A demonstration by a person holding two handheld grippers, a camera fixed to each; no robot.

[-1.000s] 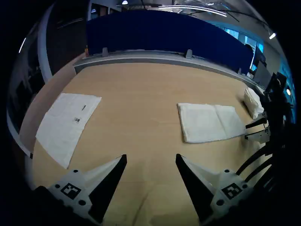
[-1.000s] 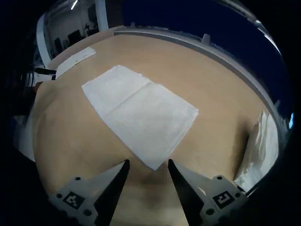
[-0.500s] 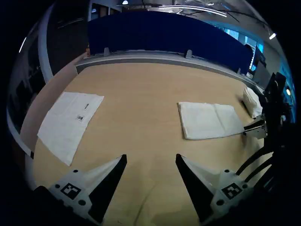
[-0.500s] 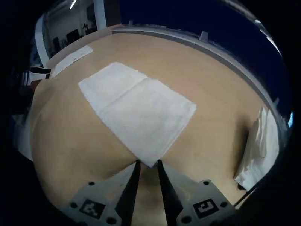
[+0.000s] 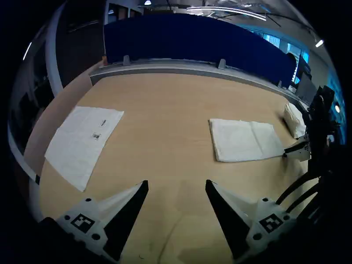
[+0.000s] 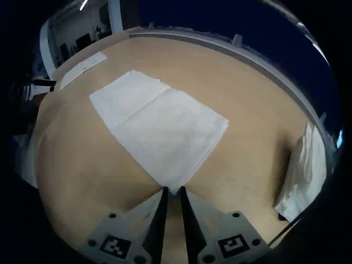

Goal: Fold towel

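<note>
The middle of the table (image 5: 167,101) is bare wood, so a gripper can slide there freely. In the left gripper view, a flat white sheet (image 5: 83,141) lies to the left and the towel (image 5: 244,141) to the right, well apart. Past the towel sits a white pile (image 5: 295,119), maybe more folded cloth. The right gripper (image 5: 299,152) blocks the towel's near corner. A blue wall (image 5: 198,42) closes off the far edge.

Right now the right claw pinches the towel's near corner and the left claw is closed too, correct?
Not quite: the left claw is open, fingers wide apart above the table, as the left gripper view shows. The right claw does pinch the towel corner.
</note>
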